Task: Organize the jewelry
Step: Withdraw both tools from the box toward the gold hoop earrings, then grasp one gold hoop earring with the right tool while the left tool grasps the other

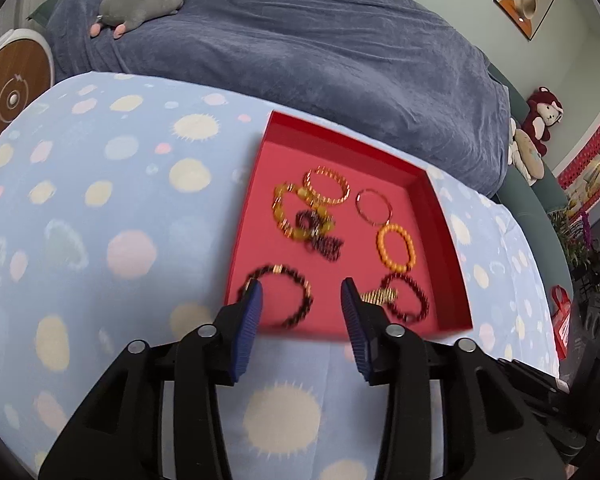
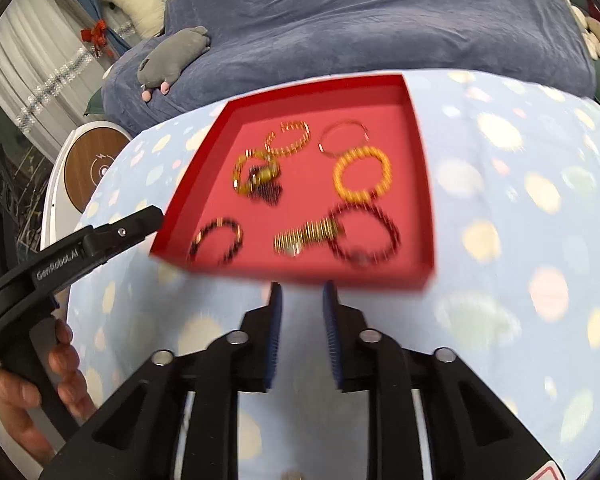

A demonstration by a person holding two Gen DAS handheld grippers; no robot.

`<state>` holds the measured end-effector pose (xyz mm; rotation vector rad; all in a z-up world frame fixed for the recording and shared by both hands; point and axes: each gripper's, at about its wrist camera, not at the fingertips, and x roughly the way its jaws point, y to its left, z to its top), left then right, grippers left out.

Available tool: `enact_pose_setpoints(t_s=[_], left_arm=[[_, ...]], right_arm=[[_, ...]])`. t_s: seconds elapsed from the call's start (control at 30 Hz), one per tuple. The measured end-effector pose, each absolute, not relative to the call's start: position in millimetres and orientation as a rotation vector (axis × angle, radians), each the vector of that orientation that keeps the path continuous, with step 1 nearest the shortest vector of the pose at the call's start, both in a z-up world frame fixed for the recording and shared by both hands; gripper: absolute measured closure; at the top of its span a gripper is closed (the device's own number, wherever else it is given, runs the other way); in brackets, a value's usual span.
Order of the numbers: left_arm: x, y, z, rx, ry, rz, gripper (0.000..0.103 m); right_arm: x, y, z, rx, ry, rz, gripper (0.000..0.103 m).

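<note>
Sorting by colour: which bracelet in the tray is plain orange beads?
The orange bracelet by the red tray's right wall; the others are dark, gold or thin wire.

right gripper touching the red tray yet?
Apart. The right wrist view shows the right gripper with open, empty jaws just short of the red tray; spotted cloth shows between its tips and the tray's near edge.

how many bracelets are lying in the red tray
6, possibly 7. In the red tray: gold bracelet, thin wire one, orange beaded, dark red beaded, black beaded, amber one tangled with a dark blurred piece.
</note>
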<state>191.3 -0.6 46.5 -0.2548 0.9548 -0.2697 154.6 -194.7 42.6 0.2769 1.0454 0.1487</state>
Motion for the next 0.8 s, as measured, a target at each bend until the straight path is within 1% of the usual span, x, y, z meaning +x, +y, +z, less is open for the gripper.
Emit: enact_pose_setpoints(t_s=[0.07,0.17,0.43,0.8], left_arm=[[173.9,4.3,42.7,-0.26,0.968,-0.258,0.056],[147.9,8.9,34.6,-0.246,0.986,-0.242,0.052],[90.3,9.2,10.0,-0.201,1.038,-0.226,0.05],[57.7,4.2,-9.6,-0.11,1.045,-0.22,0.046]], right_arm=[[128.5,-194.4,37.6,0.267,1.059,0.142,0.076],[98.1,-194.2,27.9,0.279,1.088,0.141,0.075],[42.9,-179.1,2.7,0.297,1.133,0.137,0.075],[33.4,-154.6,-11.6,0.18,1.111,0.116,0.071]])
